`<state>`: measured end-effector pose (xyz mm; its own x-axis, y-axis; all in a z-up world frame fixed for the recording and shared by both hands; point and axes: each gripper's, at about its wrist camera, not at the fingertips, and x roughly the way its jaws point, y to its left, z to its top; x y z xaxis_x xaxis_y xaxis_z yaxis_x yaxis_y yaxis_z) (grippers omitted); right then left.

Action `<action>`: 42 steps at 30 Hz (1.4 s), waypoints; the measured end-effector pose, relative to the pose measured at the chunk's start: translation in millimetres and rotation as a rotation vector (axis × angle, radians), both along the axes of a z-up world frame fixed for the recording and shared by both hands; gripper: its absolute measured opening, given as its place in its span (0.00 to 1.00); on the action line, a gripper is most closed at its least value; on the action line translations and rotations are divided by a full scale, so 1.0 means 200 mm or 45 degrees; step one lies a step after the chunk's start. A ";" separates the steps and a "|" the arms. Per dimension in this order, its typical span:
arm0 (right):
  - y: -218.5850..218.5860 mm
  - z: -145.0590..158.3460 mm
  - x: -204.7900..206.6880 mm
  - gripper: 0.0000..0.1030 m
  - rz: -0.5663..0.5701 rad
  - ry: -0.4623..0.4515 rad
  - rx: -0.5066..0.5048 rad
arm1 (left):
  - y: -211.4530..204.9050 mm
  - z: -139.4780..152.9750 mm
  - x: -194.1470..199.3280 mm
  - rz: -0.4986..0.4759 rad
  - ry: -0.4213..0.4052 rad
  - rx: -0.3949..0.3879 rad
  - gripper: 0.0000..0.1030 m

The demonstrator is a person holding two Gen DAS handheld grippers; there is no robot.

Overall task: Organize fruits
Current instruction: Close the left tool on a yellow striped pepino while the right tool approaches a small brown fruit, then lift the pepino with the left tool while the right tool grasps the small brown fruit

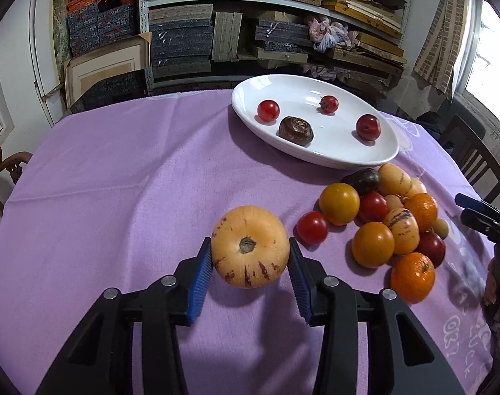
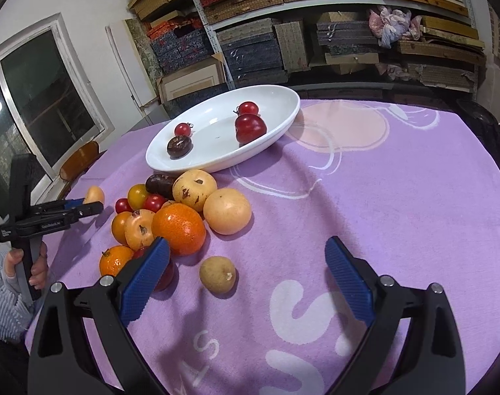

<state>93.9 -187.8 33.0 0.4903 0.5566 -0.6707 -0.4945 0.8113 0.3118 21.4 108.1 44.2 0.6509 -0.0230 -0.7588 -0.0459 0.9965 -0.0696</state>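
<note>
My left gripper (image 1: 250, 256) is shut on a pale orange pepino melon (image 1: 250, 246) with purple streaks, held above the purple cloth; it also shows in the right wrist view (image 2: 93, 195). A white oval plate (image 1: 345, 154) at the back holds two cherry tomatoes, a plum (image 1: 367, 127) and a dark brown fruit (image 1: 296, 130). A pile of fruit (image 1: 381, 217) with oranges, tomatoes and pepinos lies to the right of the melon. My right gripper (image 2: 246, 279) is open and empty, above a small tan fruit (image 2: 217, 274) near the pile (image 2: 171, 217).
The round table (image 2: 381, 197) has a purple cloth with white and pink print. Shelves of stacked boxes (image 1: 250, 16) stand behind it. Wooden chairs stand at the left (image 1: 3, 171) and right (image 1: 473, 154) edges. A window (image 2: 29, 115) is at left.
</note>
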 end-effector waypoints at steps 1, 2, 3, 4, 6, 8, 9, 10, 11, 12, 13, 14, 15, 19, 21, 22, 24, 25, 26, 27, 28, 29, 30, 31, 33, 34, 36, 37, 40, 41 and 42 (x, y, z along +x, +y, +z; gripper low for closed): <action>0.03 0.00 -0.01 0.91 0.017 -0.019 -0.036 | -0.02 0.01 -0.03 -0.011 -0.013 -0.002 0.44; 0.05 0.00 -0.03 0.91 0.034 -0.040 -0.070 | -0.03 0.01 -0.05 -0.019 -0.020 -0.006 0.44; 0.07 0.00 -0.04 0.91 0.053 -0.057 -0.095 | -0.05 0.01 -0.07 -0.026 -0.029 -0.011 0.44; 0.09 0.01 -0.05 0.91 0.072 -0.073 -0.114 | -0.06 0.00 -0.08 -0.031 -0.035 -0.018 0.44; 0.12 0.01 -0.07 0.88 0.105 -0.084 -0.138 | -0.08 -0.03 -0.09 -0.036 -0.035 -0.043 0.44; 0.16 -0.01 -0.08 0.76 0.139 -0.066 -0.157 | -0.08 -0.07 -0.09 -0.039 -0.022 -0.051 0.44; 0.17 -0.01 -0.08 0.72 0.150 -0.057 -0.159 | -0.08 -0.08 -0.09 -0.042 -0.013 -0.048 0.44; 0.17 -0.02 -0.08 0.70 0.154 -0.052 -0.159 | -0.08 -0.09 -0.09 -0.044 -0.011 -0.050 0.44; 0.17 -0.02 -0.08 0.70 0.151 -0.053 -0.156 | -0.08 -0.09 -0.10 -0.044 -0.013 -0.052 0.44; 0.17 -0.02 -0.08 0.70 0.147 -0.049 -0.152 | -0.08 -0.10 -0.09 -0.044 -0.015 -0.051 0.44; 0.16 -0.02 -0.07 0.69 0.147 -0.040 -0.151 | -0.08 -0.10 -0.10 -0.046 -0.014 -0.050 0.44; 0.16 -0.03 -0.07 0.68 0.148 -0.027 -0.148 | -0.08 -0.10 -0.09 -0.048 -0.013 -0.051 0.44; 0.16 -0.03 -0.06 0.66 0.149 -0.018 -0.148 | -0.08 -0.10 -0.09 -0.051 -0.010 -0.051 0.44; 0.17 -0.05 -0.06 0.50 0.161 0.011 -0.173 | -0.09 -0.13 -0.09 -0.060 0.012 -0.044 0.44; 0.18 -0.06 -0.06 0.44 0.166 0.021 -0.185 | -0.09 -0.14 -0.09 -0.059 0.019 -0.039 0.44; 0.18 -0.06 -0.05 0.38 0.169 0.029 -0.192 | -0.08 -0.14 -0.08 -0.060 0.021 -0.037 0.44; 0.19 -0.07 -0.05 0.32 0.173 0.041 -0.207 | -0.08 -0.15 -0.08 -0.057 0.023 -0.034 0.44; 0.20 -0.08 -0.05 0.28 0.173 0.043 -0.212 | -0.08 -0.15 -0.08 -0.057 0.022 -0.032 0.44; 0.20 -0.09 -0.05 0.26 0.175 0.047 -0.217 | -0.08 -0.15 -0.08 -0.056 0.022 -0.030 0.44; 0.20 -0.09 -0.05 0.26 0.176 0.047 -0.219 | -0.08 -0.15 -0.08 -0.054 0.021 -0.025 0.44; 0.20 -0.09 -0.04 0.26 0.174 0.045 -0.221 | -0.08 -0.15 -0.08 -0.053 0.020 -0.021 0.44; 0.21 -0.09 -0.04 0.26 0.174 0.041 -0.228 | -0.09 -0.15 -0.08 -0.052 0.019 -0.016 0.44; 0.21 -0.09 -0.05 0.26 0.174 0.037 -0.237 | -0.09 -0.15 -0.08 -0.052 0.018 -0.011 0.44; 0.21 -0.09 -0.04 0.26 0.174 0.032 -0.245 | -0.09 -0.15 -0.08 -0.053 0.017 -0.005 0.44; 0.21 -0.10 -0.05 0.26 0.174 0.030 -0.249 | -0.10 -0.15 -0.08 -0.053 0.014 0.007 0.44; 0.21 -0.10 -0.05 0.26 0.173 0.032 -0.245 | -0.10 -0.15 -0.09 -0.052 0.013 0.010 0.44; 0.21 -0.10 -0.04 0.26 0.166 0.037 -0.234 | -0.10 -0.15 -0.09 -0.051 0.012 0.005 0.44; 0.20 -0.09 -0.04 0.26 0.166 0.039 -0.224 | -0.10 -0.14 -0.09 -0.048 0.009 -0.002 0.44; 0.18 -0.08 -0.03 0.26 0.150 0.053 -0.182 | -0.08 -0.10 -0.09 -0.031 -0.022 -0.025 0.44; 0.17 -0.05 -0.02 0.26 0.142 0.047 -0.172 | -0.07 -0.08 -0.08 -0.027 -0.029 -0.038 0.44; 0.15 -0.01 0.00 0.26 0.136 0.039 -0.157 | -0.05 -0.05 -0.06 -0.029 -0.031 -0.052 0.44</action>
<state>94.2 -156.8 30.6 0.4113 0.5169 -0.7508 -0.5716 0.7878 0.2293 8.8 97.9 34.5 0.6683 -0.0688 -0.7407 -0.0211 0.9936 -0.1113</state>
